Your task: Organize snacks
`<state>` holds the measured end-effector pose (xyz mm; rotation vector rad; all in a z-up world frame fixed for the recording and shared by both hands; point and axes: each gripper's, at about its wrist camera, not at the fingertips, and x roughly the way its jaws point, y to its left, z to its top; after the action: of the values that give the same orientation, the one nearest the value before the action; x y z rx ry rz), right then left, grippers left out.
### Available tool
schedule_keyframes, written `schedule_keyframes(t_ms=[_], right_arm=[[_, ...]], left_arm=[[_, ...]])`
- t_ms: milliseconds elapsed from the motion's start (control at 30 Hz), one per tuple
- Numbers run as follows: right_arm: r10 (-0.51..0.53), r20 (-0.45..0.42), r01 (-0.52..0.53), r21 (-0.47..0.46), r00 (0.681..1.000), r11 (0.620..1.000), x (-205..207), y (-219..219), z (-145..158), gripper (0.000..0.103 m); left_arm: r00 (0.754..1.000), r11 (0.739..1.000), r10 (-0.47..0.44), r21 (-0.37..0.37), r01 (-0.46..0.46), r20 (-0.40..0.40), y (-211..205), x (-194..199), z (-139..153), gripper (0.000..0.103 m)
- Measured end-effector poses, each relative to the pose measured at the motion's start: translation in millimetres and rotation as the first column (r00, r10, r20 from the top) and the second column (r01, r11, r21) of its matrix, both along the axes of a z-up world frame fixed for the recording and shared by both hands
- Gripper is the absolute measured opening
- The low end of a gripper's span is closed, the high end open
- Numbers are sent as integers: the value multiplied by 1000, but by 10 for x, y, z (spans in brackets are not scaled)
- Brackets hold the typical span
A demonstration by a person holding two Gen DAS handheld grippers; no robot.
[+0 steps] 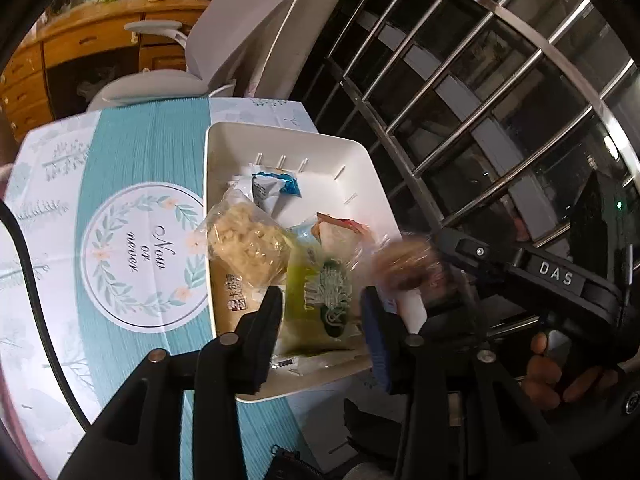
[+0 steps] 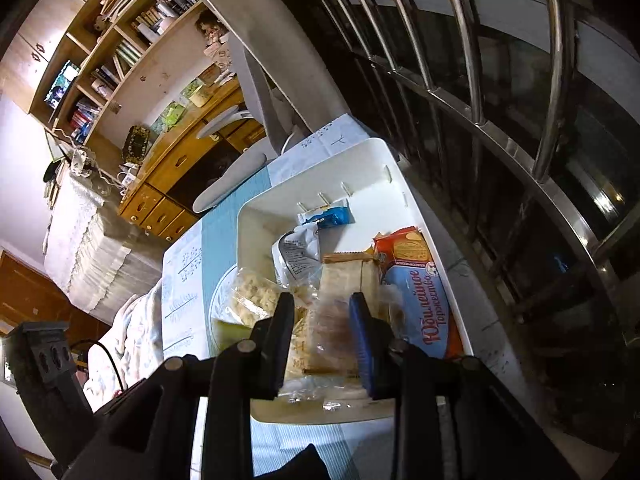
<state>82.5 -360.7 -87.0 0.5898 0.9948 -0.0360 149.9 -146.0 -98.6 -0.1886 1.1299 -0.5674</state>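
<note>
Hovering over the white bin (image 1: 224, 136), the left gripper (image 1: 320, 300) is standing wide, its jaws touching nothing. Ahead of it, on the cloth (image 1: 132, 152), a wreath is ringing the words "Now or never". Between the jaws a green packet (image 1: 320, 292) is lying flat in the bin, its long axis running away from the gripper; its print is too blurred to read. Just left of the jaws a clear bag of pale puffed snack (image 1: 248, 240) is resting on the bin's rim, and farther ahead a blue-and-white wrapper (image 1: 272, 186) is lying. To the right, the right gripper (image 1: 404, 280), marked "DAS", is gripping a blurred brown snack in clear wrap (image 1: 404, 264).

Looking from the right wrist, the right gripper (image 2: 322, 328) is standing narrow, pinching the clear-wrapped brown snack (image 2: 332, 332) over the bin (image 2: 360, 152). Just right of it a red-and-blue biscuit pack (image 2: 420, 292) is reading "Юбилейное Торжество", its long axis pointing away from the gripper along the bin's right wall.
</note>
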Motion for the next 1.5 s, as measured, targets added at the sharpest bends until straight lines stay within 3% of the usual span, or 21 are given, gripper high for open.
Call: schedule_keyframes(t_ms=[33,100,233,367,533,633,667,733,1067,1200,1367,1500], right_arm=[[1,2,-1,5,1000,1000,-6,1,-16,38],[-2,-2,3,16,1000,1000,-22,9,-50,50],[-16,-30,18,39,999,999,-126,70,-100,51],[-36,-42,38,41,998,998,-259,186,-95,58],[-52,-29,52,4,998,999,-530,463,48,58],[-48,-18,48,-25,999,999,-705,647,143,68],[-40,-19,39,-38,999,999,-776,736,161,74],[-11,-38,9,-56,999,998,-895,903,158,75],[105,-124,-119,-109,987,987,-1308,1356,241,75],[196,-167,-214,-98,966,972,-1342,1407,390,82],[322,-177,-348,-145,930,926,-1425,1526,643,84],[354,-177,-382,-159,918,910,-1461,1499,805,87]], left_arm=[[1000,999,7,31,-7,13,-24,-24,26,55],[999,997,21,74,-24,34,-31,-84,79,58],[998,992,44,115,-49,44,58,-179,138,68],[997,986,57,155,-63,44,202,-241,172,69],[996,979,73,189,-82,50,480,-374,241,69],[993,970,104,214,-115,60,737,-507,323,71],[991,966,118,225,-129,61,840,-558,354,79],[988,959,136,241,-148,65,1003,-640,408,86],[983,931,182,318,-180,24,1612,-1121,576,90],[967,884,252,398,-246,39,1668,-1265,636,90],[951,886,306,352,-303,49,1614,-1402,826,91],[948,894,313,319,-315,58,1452,-1501,980,92]])
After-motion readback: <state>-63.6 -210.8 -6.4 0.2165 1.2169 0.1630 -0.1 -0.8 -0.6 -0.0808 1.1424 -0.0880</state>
